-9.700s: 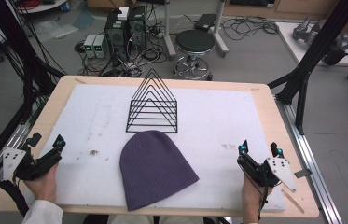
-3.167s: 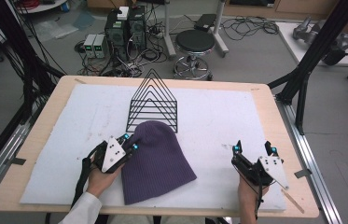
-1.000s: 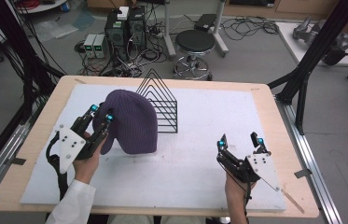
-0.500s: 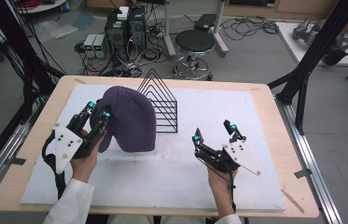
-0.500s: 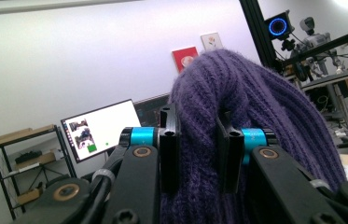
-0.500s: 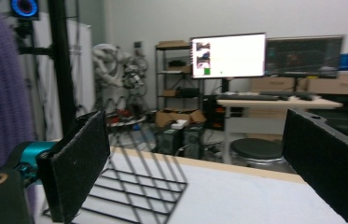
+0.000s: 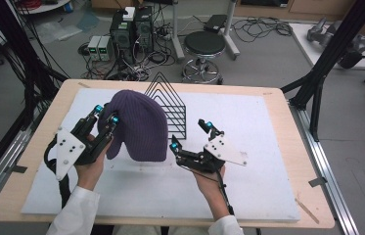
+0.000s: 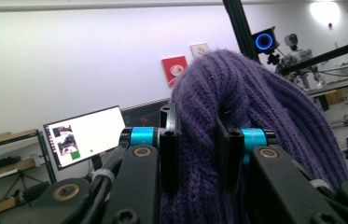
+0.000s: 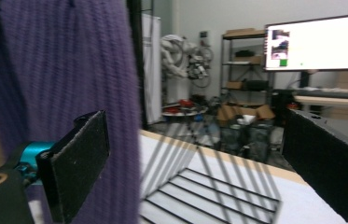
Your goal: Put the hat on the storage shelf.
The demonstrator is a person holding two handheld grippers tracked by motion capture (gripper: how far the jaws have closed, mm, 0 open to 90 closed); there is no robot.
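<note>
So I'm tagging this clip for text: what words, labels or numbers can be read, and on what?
None can be read.
Monitor: small windows, too blurred.
Red wall picture and the pale one: no legible words.
Purple beanie, wire rack, hand-held grippers: no visible label.

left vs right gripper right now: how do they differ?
Left gripper is shut on the purple beanie and holds it lifted off the table; right gripper stands open and empty. The left sits at the beanie's left side; the right is beside its lower right edge, in front of the black wire rack. Both have black jaws with teal joints.
</note>
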